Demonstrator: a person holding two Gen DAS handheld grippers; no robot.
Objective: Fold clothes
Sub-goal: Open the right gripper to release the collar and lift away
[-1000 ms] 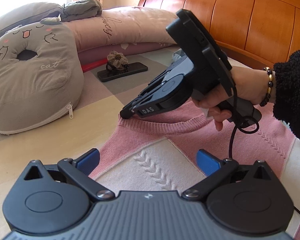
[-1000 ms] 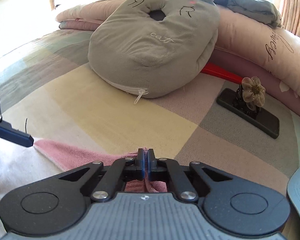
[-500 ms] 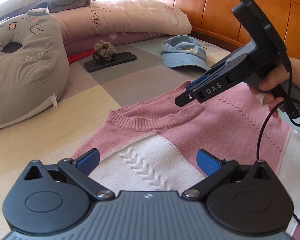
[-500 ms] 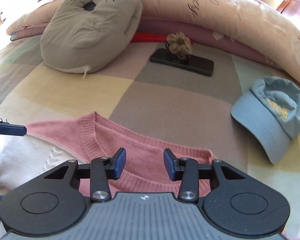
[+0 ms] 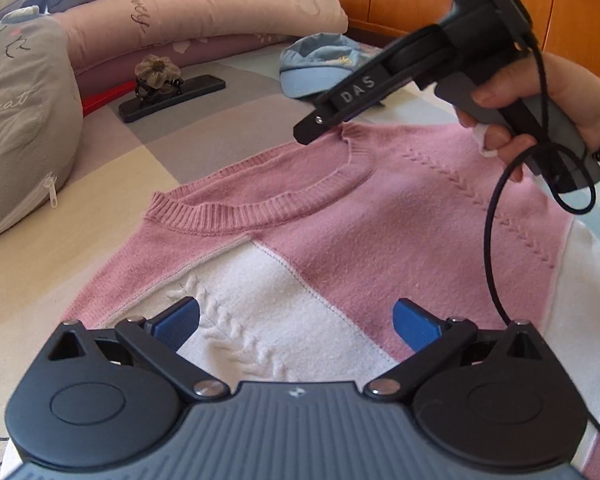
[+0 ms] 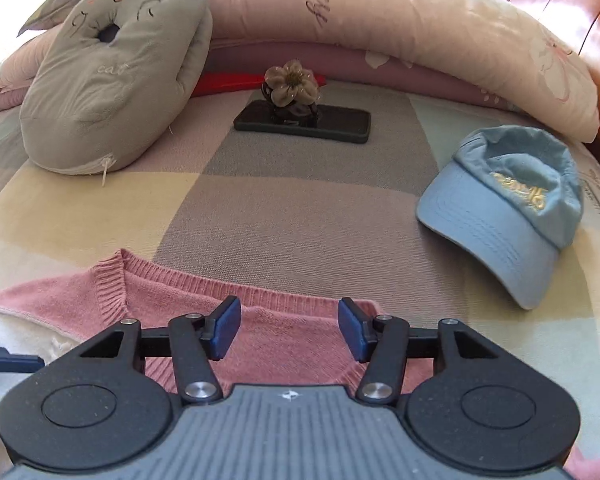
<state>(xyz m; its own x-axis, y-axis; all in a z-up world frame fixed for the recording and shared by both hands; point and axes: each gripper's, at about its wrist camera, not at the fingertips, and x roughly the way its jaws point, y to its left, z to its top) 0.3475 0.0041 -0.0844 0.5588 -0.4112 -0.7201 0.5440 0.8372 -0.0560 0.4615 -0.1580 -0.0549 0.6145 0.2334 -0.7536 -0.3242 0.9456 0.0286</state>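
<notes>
Sweater (image 5: 380, 216): pink-and-white knit, lying spread face-up on the bed (image 5: 228, 136), neckline toward the pillows at 12 o'clock in the right wrist view.
Collar (image 5: 260, 208): ribbed band, curved open, flat on the bedspread.
Handling: soft, light and floppy by the look of it; it should drape and stretch when lifted, so a one-point pinch would likely let it sag.
Where to grab: I'd go for the shoulder seams either side of the collar, or the ribbed band itself, which looks thick enough to pinch.
Right gripper (image 6: 287, 328): jaws opening right now, nothing pinched; pink knit lies beneath the gap, just behind the collar edge.
Left gripper (image 5: 296, 324): spread wide, empty, hovering over the white cable-knit panel.
Cap (image 6: 512, 208): blue, at 2 o'clock from the collar, apart from the sweater.
Phone (image 6: 304, 122): dark, at 12 o'clock, with a fabric flower (image 6: 290, 86) resting on it.
Cat cushion (image 6: 108, 80): grey, at 10 o'clock, well clear.
</notes>
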